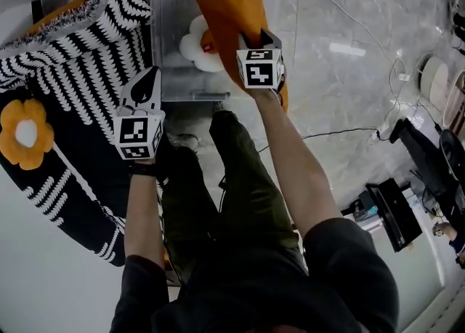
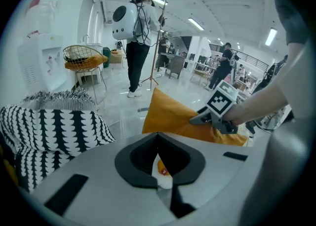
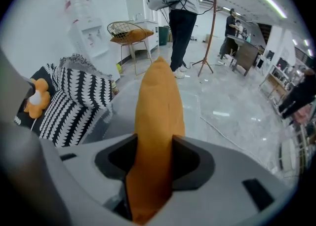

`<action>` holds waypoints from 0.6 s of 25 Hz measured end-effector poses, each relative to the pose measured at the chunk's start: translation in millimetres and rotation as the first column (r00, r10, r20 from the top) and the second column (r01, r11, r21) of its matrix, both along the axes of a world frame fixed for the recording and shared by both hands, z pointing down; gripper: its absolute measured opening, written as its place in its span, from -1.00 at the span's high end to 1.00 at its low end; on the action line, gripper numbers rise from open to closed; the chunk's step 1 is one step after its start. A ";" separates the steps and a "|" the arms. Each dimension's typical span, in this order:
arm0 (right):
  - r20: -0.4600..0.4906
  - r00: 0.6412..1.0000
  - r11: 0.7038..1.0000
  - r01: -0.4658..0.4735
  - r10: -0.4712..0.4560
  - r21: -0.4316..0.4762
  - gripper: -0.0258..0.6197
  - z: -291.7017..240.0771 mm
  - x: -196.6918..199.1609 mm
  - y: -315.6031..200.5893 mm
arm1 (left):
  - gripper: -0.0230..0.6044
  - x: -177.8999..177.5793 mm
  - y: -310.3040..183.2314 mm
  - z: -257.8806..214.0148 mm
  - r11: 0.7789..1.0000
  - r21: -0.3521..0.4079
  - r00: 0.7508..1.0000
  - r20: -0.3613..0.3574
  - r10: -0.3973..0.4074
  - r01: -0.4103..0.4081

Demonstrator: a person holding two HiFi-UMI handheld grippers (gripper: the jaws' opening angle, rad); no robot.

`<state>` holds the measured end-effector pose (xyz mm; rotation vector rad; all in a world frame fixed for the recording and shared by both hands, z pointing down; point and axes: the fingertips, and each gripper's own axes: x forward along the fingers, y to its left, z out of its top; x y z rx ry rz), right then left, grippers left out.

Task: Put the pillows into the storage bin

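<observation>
An orange pillow [image 1: 229,4] stands on end over the clear storage bin [image 1: 171,4], and my right gripper [image 1: 256,36] is shut on its lower edge. The right gripper view shows the orange pillow [image 3: 158,106] filling the gap between the jaws of that gripper [image 3: 154,147]. A white flower-shaped pillow with an orange centre [image 1: 197,49] lies inside the bin. My left gripper [image 1: 149,77] hangs shut and empty beside the bin's left wall, over a black-and-white patterned pillow [image 1: 87,41]. From the left gripper view, the orange pillow [image 2: 170,116] and the right gripper's marker cube [image 2: 220,99] show ahead.
An orange and white flower cushion [image 1: 25,134] lies on black-and-white fabric at the left. Cables [image 1: 341,134] and equipment [image 1: 392,211] sit on the marble floor at the right. A person with a white backpack [image 2: 134,37] stands beyond, near a wire chair [image 2: 84,59].
</observation>
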<state>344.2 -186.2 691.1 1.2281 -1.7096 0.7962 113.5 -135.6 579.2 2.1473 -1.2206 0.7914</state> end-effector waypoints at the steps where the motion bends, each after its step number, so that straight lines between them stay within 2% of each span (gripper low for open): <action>1: -0.008 1.000 1.000 0.007 -0.007 0.004 0.34 4.0 -0.2 -4.4 | 0.91 -0.1 1.8 5.0 1.000 -0.008 1.000 0.001 -0.005 0.005; 6: -0.039 0.999 1.000 0.023 -0.022 0.018 0.35 0.1 7.3 -9.7 | 0.91 0.1 11.4 7.8 0.999 -0.031 0.999 0.002 -0.034 0.034; 15: -0.035 0.999 0.999 0.028 -0.027 0.017 0.35 -36.6 30.9 13.7 | 0.91 -14.1 -1.2 -31.7 0.996 0.011 0.996 0.002 -0.084 0.084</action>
